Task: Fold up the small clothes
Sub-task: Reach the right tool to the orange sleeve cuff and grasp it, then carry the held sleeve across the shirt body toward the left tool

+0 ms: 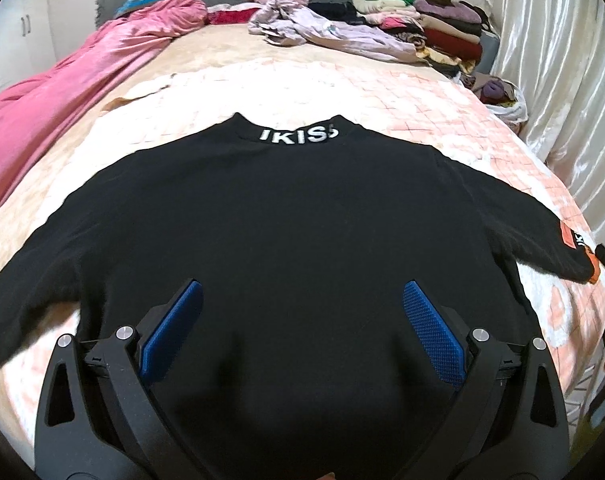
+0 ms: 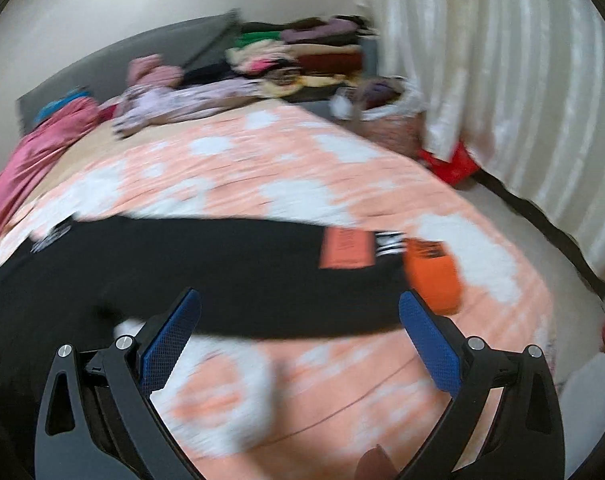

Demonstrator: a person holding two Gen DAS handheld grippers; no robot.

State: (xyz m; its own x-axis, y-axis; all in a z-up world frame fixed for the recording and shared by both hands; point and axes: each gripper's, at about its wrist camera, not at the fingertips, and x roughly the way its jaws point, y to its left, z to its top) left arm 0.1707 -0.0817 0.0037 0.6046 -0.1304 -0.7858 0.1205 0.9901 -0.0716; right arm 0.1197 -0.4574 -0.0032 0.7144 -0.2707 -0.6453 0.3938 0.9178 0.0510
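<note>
On the bed, across its peach-and-white quilt (image 1: 422,92), we have the black sweatshirt (image 1: 286,216) spread flat with its collar away from us and both sleeves stretched out to the sides. We judge that layout is deliberate: a garment laid open like this lets each sleeve be folded inward over the body. Our left gripper (image 1: 302,336) hovers over the lower body of the garment with its blue pads wide apart and nothing between them. Our right gripper (image 2: 300,344) is likewise spread and empty, poised near the right sleeve, whose orange cuff (image 2: 432,280) lies just beyond the right-hand pad; that view is blurred, so we cannot tell whether any pad touches cloth.

For room, bare quilt lies all around the sweatshirt, especially beyond the collar. The right cuff sits near the bed's edge, with the floor and the pale curtain (image 2: 502,80) past it, so we would fold inward. A pink blanket (image 1: 62,104) borders the left side, and piled clothes (image 1: 414,28) sit well apart at the headboard.
</note>
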